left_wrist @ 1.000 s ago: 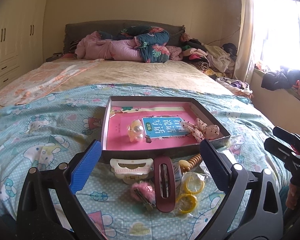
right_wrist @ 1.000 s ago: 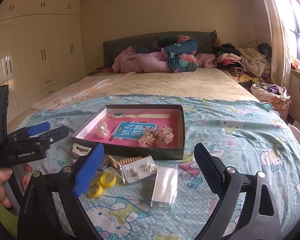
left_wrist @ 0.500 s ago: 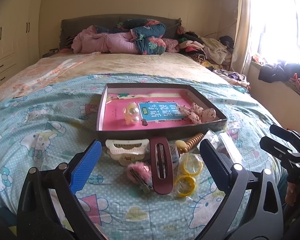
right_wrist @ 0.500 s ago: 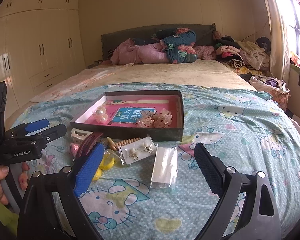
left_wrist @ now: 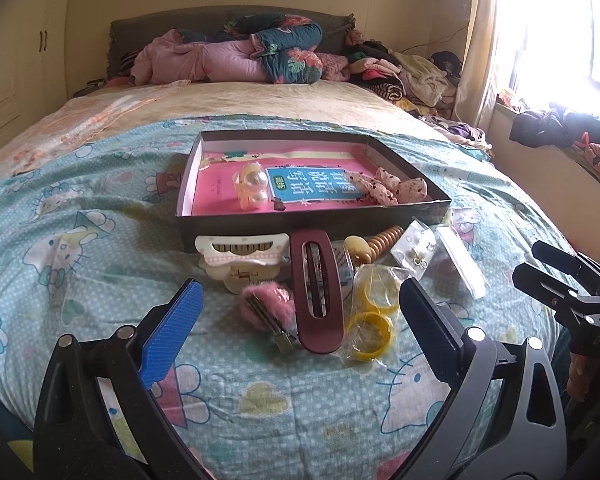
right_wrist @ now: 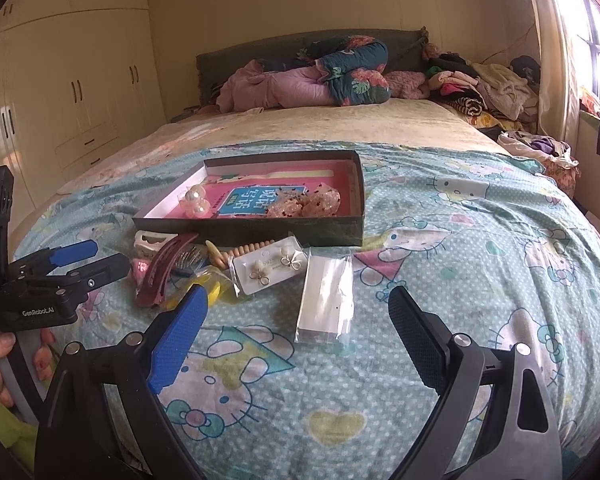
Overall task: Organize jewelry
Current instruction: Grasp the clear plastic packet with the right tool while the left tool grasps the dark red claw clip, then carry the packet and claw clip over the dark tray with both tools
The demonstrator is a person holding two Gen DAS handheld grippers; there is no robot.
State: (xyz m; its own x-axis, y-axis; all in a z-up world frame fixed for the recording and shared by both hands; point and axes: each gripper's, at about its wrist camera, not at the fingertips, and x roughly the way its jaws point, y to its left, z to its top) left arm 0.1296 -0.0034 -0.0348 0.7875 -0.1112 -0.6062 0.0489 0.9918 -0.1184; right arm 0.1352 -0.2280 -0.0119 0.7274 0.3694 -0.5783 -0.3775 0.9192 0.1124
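A dark shallow box (left_wrist: 312, 224) with a pink lining lies on the bedspread, also in the right wrist view (right_wrist: 260, 234). It holds a pearl hair tie (left_wrist: 253, 186) and a spotted bow (left_wrist: 392, 188). In front of it lie a maroon hair clip (left_wrist: 318, 296), a white claw clip (left_wrist: 240, 254), a pink fluffy clip (left_wrist: 264, 306), yellow rings in a bag (left_wrist: 370, 320), wooden beads (left_wrist: 382, 242), an earring card (right_wrist: 272, 270) and a clear packet (right_wrist: 326, 300). My left gripper (left_wrist: 298, 308) is open and empty above the clips. My right gripper (right_wrist: 296, 320) is open and empty above the clear packet.
The bedspread (right_wrist: 480, 260) is blue with cartoon cats. Folded quilts (left_wrist: 236, 56) lie at the headboard and a pile of clothes (left_wrist: 412, 72) at the far right. Wardrobes (right_wrist: 68, 92) stand on the left, a window sill (left_wrist: 560, 136) on the right.
Both grippers have moved back and tilted down, so the box and the loose items sit higher and farther in each view. Both stay open and empty.
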